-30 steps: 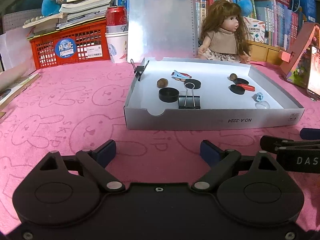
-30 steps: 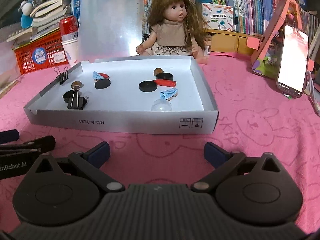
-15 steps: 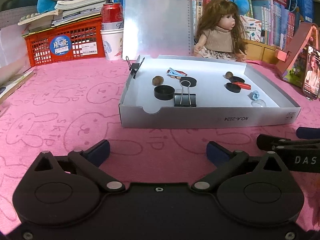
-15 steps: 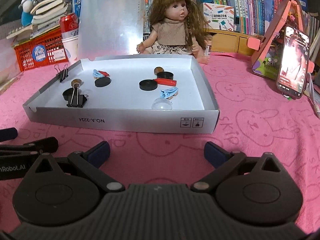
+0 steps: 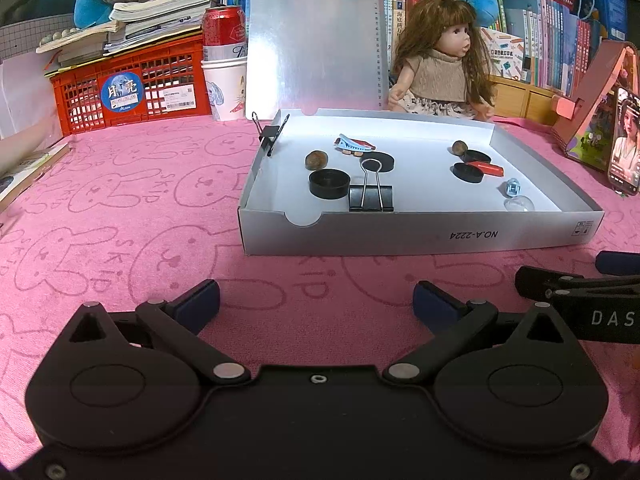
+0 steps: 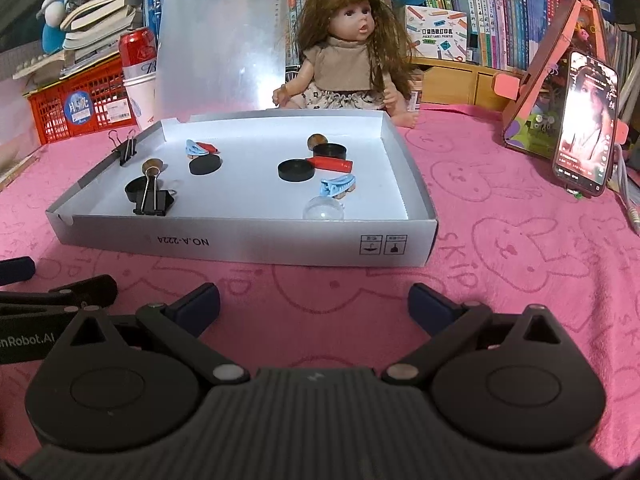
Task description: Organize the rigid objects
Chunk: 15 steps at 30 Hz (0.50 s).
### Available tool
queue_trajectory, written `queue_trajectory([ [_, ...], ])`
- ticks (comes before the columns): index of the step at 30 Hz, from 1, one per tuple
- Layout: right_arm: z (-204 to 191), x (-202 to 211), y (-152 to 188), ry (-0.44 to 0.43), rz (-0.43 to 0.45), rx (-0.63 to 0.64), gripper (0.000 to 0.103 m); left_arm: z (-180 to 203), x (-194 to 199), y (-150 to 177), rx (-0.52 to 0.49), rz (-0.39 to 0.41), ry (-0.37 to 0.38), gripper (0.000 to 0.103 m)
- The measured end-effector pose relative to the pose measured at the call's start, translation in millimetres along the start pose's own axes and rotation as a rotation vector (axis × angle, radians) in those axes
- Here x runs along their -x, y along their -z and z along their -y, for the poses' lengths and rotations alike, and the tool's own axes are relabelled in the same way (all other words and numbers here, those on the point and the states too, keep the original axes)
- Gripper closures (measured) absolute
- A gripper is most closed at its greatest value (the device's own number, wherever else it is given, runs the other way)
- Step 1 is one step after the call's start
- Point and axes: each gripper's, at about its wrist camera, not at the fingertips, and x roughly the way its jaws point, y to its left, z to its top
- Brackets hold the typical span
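1. Pink towel cloth (image 5: pixel 120 208) printed with rabbit outlines covers the table, and a shallow grey cardboard tray (image 5: pixel 420 236) marked NO.A-2224 lies on it as the landmark.
2. Behind the tray sit a long-haired doll (image 6: pixel 344 60), an upright clear clipboard (image 5: pixel 316 36), a red crate (image 5: pixel 132 84) stacked with books, and a paper cup (image 5: pixel 226 88) with a red can (image 5: pixel 222 32) standing in it.
3. To the tray's right, a phone (image 6: pixel 584 124) leans on a pink stand (image 6: pixel 540 80).
4. Inside the tray, near its front wall, a large black binder clip (image 5: pixel 371 196) stands with handles up, touching a black round cap (image 5: pixel 329 183); a brown nut (image 5: pixel 316 159) lies just behind the cap.
5. A smaller binder clip (image 5: pixel 270 132) grips the tray's left wall.
6. Toward the tray's back lie a blue-and-red clip (image 5: pixel 354 145) and a flat black disc (image 5: pixel 378 160).
7. On the tray's right half are 2 more black caps (image 6: pixel 296 170), a red piece (image 6: pixel 332 164), another nut (image 6: pixel 316 140), a blue clip (image 6: pixel 338 186) and a clear dome (image 6: pixel 323 208) by the front wall.
8. The left gripper (image 5: pixel 316 302) hovers over the cloth in front of the tray, fingers spread wide and holding nothing.
9. The right gripper (image 6: pixel 314 300) sits likewise before the tray, jaws wide apart and empty.
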Motion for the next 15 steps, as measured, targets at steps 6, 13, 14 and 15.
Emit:
queue_trajectory([
  [6, -3.0, -1.0, -0.2, 0.012, -0.006, 0.016, 0.0, 0.2, 0.0, 0.0, 0.001, 0.0, 0.0, 0.0],
  [13, -3.7, -1.2, -0.2, 0.012, -0.006, 0.015, 0.0, 0.9, -0.2, -0.1, -0.002, -0.001, -0.001, 0.0],
  [14, -3.9, -1.3, -0.2, 0.012, -0.006, 0.015, 0.0, 0.9, -0.2, -0.1, -0.003, -0.001, -0.002, 0.0],
  [15, -3.6, -1.2, -0.1, 0.012, -0.006, 0.015, 0.0, 0.8, -0.3, -0.1, -0.003, -0.001, -0.002, 0.0],
])
